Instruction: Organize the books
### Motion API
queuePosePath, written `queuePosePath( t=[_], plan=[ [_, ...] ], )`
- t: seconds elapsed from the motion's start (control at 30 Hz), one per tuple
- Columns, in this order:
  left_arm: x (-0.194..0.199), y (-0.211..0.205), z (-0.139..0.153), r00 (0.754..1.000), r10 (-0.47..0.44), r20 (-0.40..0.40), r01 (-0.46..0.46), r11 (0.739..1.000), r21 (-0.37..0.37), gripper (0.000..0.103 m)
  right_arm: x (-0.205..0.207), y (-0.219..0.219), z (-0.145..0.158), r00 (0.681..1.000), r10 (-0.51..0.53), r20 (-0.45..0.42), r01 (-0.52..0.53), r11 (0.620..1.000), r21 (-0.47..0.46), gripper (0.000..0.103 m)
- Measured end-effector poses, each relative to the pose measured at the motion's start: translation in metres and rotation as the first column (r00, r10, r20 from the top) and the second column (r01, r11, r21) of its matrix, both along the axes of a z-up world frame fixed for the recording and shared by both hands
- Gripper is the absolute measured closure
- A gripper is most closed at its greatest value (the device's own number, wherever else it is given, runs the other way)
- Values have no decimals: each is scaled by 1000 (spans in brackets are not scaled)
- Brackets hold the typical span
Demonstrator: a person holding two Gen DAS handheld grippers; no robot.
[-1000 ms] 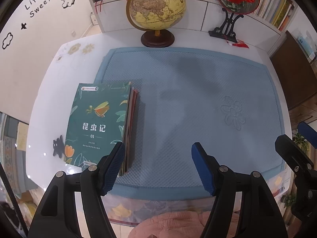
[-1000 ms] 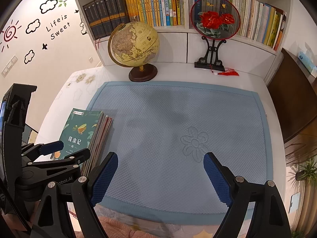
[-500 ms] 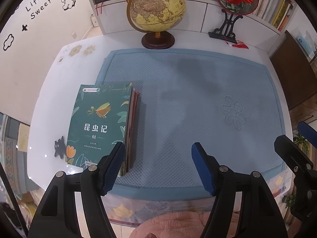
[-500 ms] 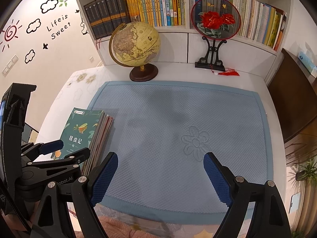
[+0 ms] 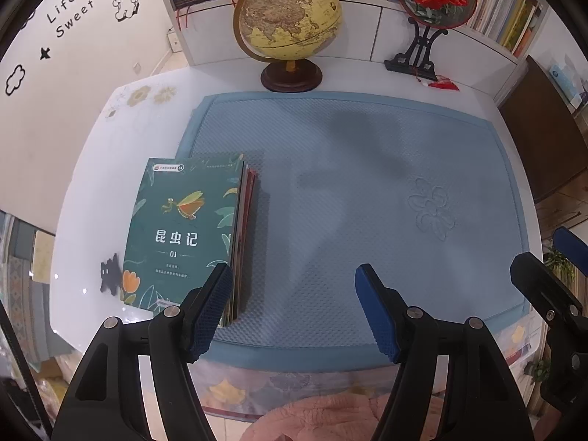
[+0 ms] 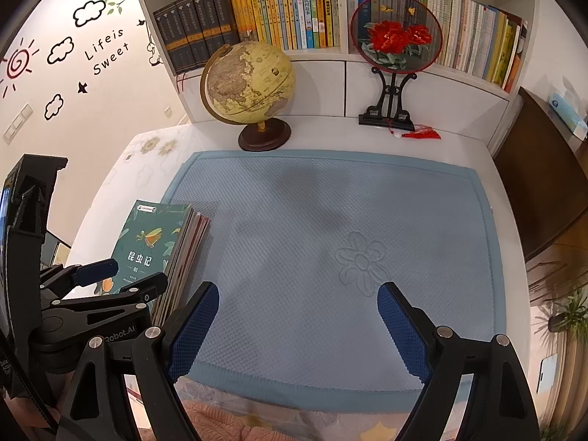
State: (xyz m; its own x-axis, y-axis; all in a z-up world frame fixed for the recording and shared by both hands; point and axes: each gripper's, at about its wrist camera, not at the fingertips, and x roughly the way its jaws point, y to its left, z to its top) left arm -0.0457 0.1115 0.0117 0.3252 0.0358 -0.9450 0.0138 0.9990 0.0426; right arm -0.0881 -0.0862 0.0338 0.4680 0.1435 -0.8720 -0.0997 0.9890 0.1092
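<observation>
Both tongs hang over the near edge of the blue mat, and both stand wide apart with nothing between them. Left tongs first: blue pads spread, the left pad in front of the near right corner of the stack of books in its own view, though contact cannot be judged. Right tongs gape over bare mat, well to the right of that stack, gripping nothing at all.

Now the stack itself: thin books lying flat on the mat's left edge, overhanging onto the white worktop, a green cover with an insect picture on top, red edges peeking out along the right side beneath it. An embossed flower sits in the mat, right of the stack. Beyond the mat's far edge stands a globe on a dark round base, and right of the globe a round fan with red flowers on a black stand. Behind them, a white bookshelf packed with upright volumes.
</observation>
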Motion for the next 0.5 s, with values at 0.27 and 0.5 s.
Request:
queuePosePath(
  t=[0.27,0.5],
  plan=[
    [0,-1,-2,1000,1,-6,-1,1000,1,35,-3,-2,-1,1000,-9,-10,9,1000,1,16],
    [-4,-7,-4,1000,-6,-5,6,1000,4,35,-6,-5,-4,1000,-22,-18,22,1000,1,16]
  ],
)
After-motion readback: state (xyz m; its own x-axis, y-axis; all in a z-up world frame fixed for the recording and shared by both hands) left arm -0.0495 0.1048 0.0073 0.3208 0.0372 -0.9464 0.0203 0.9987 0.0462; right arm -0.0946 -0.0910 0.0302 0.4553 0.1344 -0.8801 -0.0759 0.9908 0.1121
